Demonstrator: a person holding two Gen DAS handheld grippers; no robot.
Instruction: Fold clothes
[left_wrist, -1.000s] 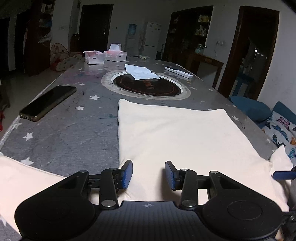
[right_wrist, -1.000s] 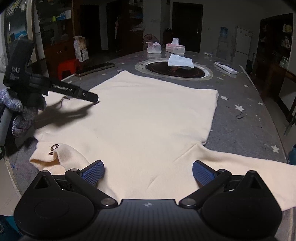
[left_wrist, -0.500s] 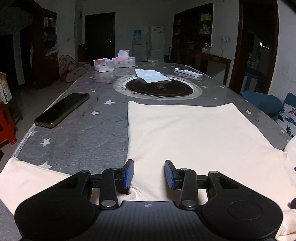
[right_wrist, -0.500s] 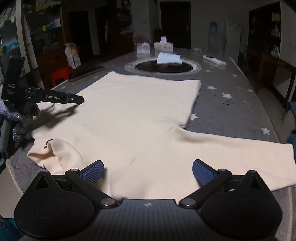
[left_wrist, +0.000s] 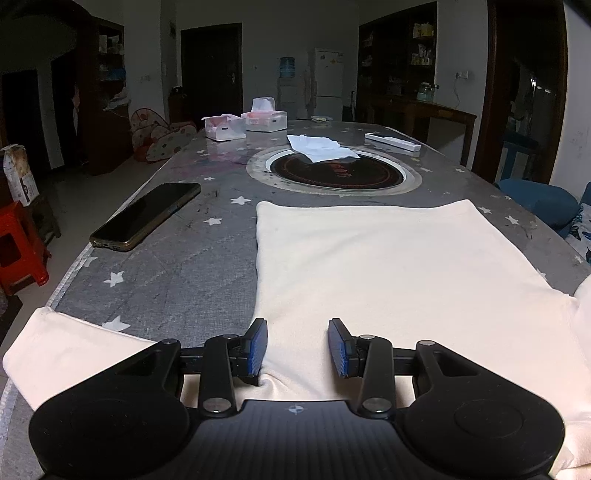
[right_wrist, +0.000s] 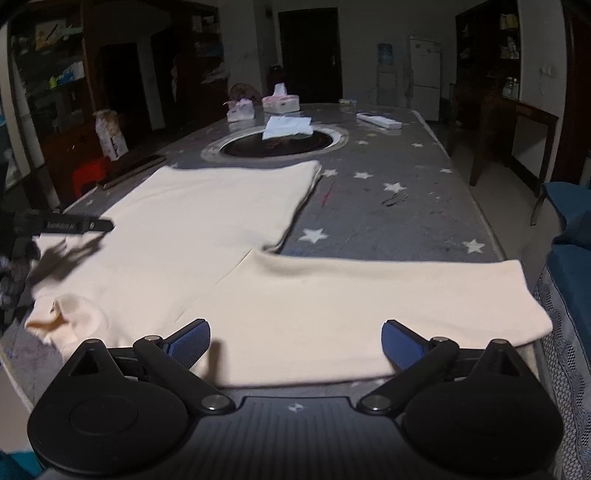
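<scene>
1. Left gripper jaws apart, over the cream garment; right gripper jaws wide apart, over its sleeve.
2. Garment lies flat; hem points toward the round hob, sleeves spread crosswise.
3. Star-patterned table; beyond the hob, a refrigerator.

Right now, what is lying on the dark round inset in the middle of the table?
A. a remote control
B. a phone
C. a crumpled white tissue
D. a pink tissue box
C: a crumpled white tissue lies on the far rim of the round inset, while the phone lies off to its left on the table.
</scene>
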